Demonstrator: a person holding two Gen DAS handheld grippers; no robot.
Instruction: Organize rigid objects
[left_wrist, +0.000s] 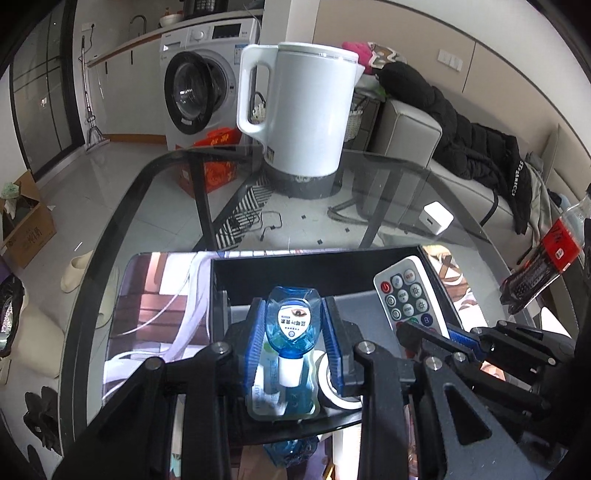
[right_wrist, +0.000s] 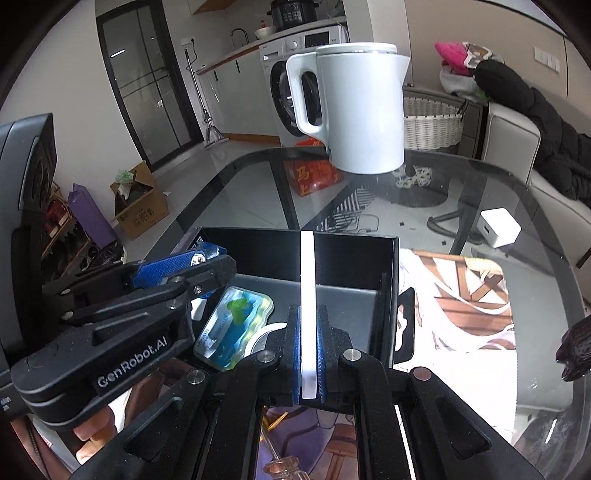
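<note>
Bottle (left_wrist: 293, 325) of blue liquid sits pinched in my left gripper (left_wrist: 294, 345), jaws nearly closed on its flat sides, white cap end pointing back toward the camera. It hangs above the open black box (left_wrist: 314, 264) on the glass table (left_wrist: 388, 177). My right gripper (right_wrist: 308, 354) is fully closed on the thin edge of a white remote (left_wrist: 408, 295), held edge-on over the same box.

Handling guesses:
- Bottle: small, light, hard plastic, smooth and curved, so I judge it slippery; the grip across the broad faces looks right, while the narrow neck would twist out.
- Remote: light, stiff, flat slab; clamped near one end with most of its length sticking out, so it could pivot if bumped on the box wall. Set it down flat, don't drop it.
- Neither looks fragile, though the bottle cap could pop if squeezed harder.

Already in the box: a blister-style blue and green packet (right_wrist: 234, 328) and something round and white, partly hidden. White kettle (left_wrist: 303, 107) stands well beyond.
</note>
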